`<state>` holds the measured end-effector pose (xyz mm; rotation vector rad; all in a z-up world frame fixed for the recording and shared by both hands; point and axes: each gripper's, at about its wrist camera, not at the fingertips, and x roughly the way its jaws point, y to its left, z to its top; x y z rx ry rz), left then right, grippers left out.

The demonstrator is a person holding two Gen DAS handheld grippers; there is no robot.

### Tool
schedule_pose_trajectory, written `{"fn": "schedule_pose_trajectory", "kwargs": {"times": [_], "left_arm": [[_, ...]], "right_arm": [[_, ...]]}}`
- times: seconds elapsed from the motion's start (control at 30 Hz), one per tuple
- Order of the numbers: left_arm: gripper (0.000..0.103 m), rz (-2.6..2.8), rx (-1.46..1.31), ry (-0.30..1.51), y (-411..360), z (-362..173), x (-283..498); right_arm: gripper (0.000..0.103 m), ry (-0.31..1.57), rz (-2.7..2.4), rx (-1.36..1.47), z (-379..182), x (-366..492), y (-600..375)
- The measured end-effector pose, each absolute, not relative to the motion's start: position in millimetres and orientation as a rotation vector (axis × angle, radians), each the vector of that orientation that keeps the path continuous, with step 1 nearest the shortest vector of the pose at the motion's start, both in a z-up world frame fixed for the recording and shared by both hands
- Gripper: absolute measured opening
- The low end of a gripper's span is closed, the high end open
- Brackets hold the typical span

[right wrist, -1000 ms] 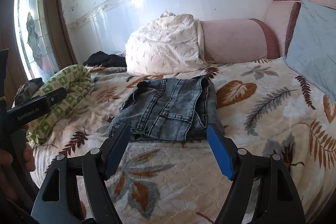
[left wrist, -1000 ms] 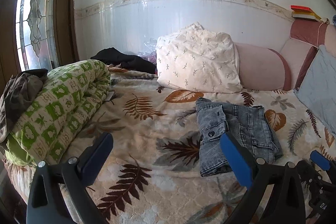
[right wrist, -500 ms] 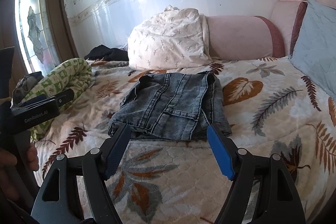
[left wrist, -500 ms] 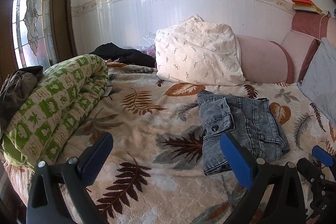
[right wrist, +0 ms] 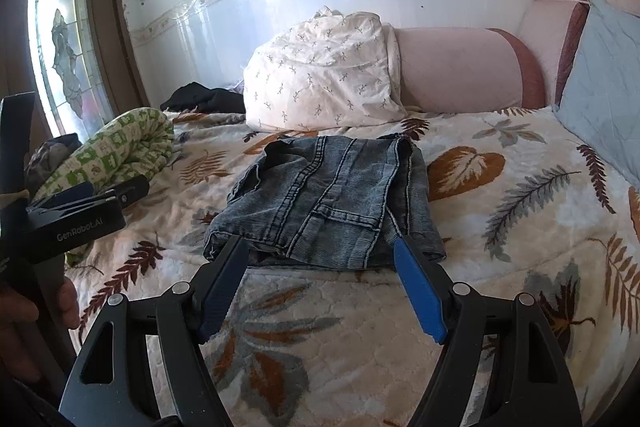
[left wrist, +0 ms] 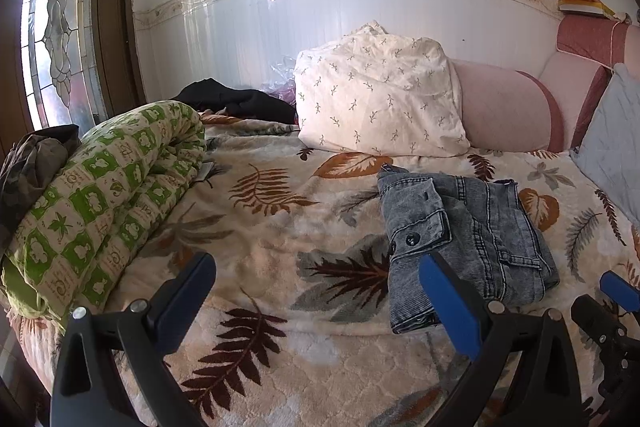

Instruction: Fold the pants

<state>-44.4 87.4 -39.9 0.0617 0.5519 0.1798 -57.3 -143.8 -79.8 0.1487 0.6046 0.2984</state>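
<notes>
A pair of grey-blue denim pants (right wrist: 328, 203) lies folded into a compact bundle on the leaf-patterned bedspread (right wrist: 500, 227). In the left wrist view the pants (left wrist: 464, 235) sit to the right of centre. My right gripper (right wrist: 320, 251) hovers open just in front of the bundle's near edge, nothing between its fingers. My left gripper (left wrist: 316, 267) stands open over bare bedspread (left wrist: 256, 227), left of the pants, holding nothing. Seen from the right wrist view, the left gripper's body (right wrist: 76, 215) sits at the left edge, with a hand (right wrist: 24, 327) below it.
A rolled green-and-cream quilt (left wrist: 104, 203) lies along the bed's left side with dark clothes (left wrist: 32, 163) beside it. A white patterned pillow (left wrist: 376, 99), a pink bolster (left wrist: 504, 107) and a grey cushion (left wrist: 612, 139) line the head end. Black clothing (left wrist: 236, 99) lies by the wall.
Both views have shifted only slightly; the pants sit a little lower in frame. Both grippers stay open and the pants lie unmoved.
</notes>
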Motion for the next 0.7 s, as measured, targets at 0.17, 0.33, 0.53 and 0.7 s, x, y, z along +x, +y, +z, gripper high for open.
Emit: {"fn": "schedule_pose_trajectory", "kwargs": {"times": [0.17,0.33,0.53,0.7], "left_arm": [[0.103,0.181,0.062,0.547,87.9,-39.1,-45.2],[0.103,0.18,0.063,0.546,87.8,-38.7,-45.4],[0.103,0.178,0.063,0.546,86.9,-38.2,-45.8],[0.103,0.177,0.065,0.546,85.9,-37.0,-45.7]], "right_arm": [[0.075,0.604,0.295,0.149,-79.7,-57.6,-144.0],[0.075,0.604,0.294,0.149,-79.9,-57.4,-144.5],[0.075,0.604,0.294,0.149,-80.0,-57.3,-145.1],[0.075,0.605,0.295,0.148,-80.1,-57.3,-145.0]]}}
